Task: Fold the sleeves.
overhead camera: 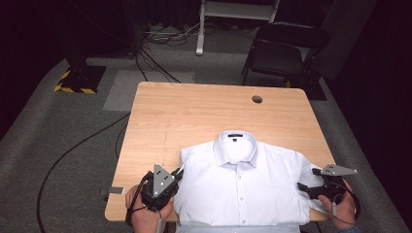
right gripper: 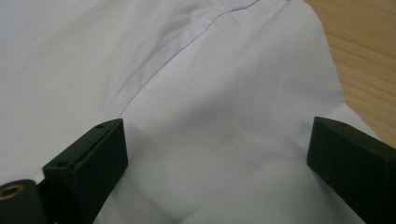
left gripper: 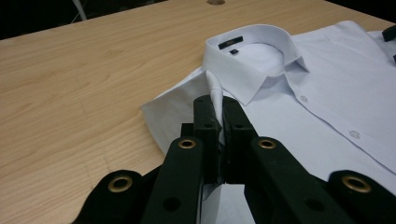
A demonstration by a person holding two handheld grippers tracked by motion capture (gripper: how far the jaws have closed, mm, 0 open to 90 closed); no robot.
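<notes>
A white button-up shirt [overhead camera: 240, 179] lies face up on the wooden table [overhead camera: 194, 111], collar away from me. My left gripper [overhead camera: 179, 174] sits at the shirt's left edge, near the shoulder. In the left gripper view its jaws are shut on a raised fold of the shirt [left gripper: 215, 95] just below the collar [left gripper: 254, 56]. My right gripper [overhead camera: 306, 187] is at the shirt's right side. In the right gripper view it [right gripper: 217, 154] stands wide open, low over the sleeve fabric [right gripper: 224, 98], with nothing pinched between the jaws.
A round cable hole [overhead camera: 257, 99] sits near the table's far right. A black chair [overhead camera: 284, 51] stands behind the table. A small grey object [overhead camera: 116, 191] lies at the table's left front edge. Bare wood stretches beyond the collar.
</notes>
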